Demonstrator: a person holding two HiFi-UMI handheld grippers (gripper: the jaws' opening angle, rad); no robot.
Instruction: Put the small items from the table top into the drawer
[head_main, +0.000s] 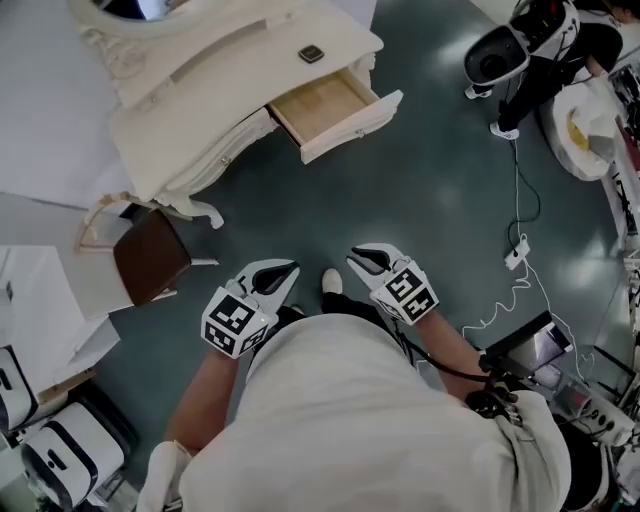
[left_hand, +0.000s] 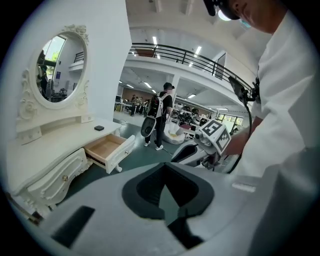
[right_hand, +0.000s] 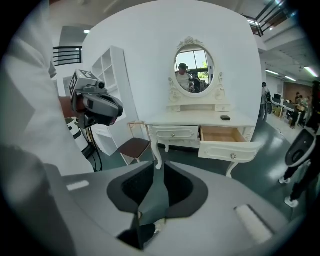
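A: Your left gripper (head_main: 290, 268) hovers over the floor, tips pinched together on nothing.

B: Ahead of you, the small black item (head_main: 311, 54) sits on the dressing table (head_main: 255, 52), just behind the open drawer (head_main: 320, 106) (bare wood inside).

A: Your right gripper (head_main: 356, 255) has its jaws a crack apart, empty, and is well short of the table.
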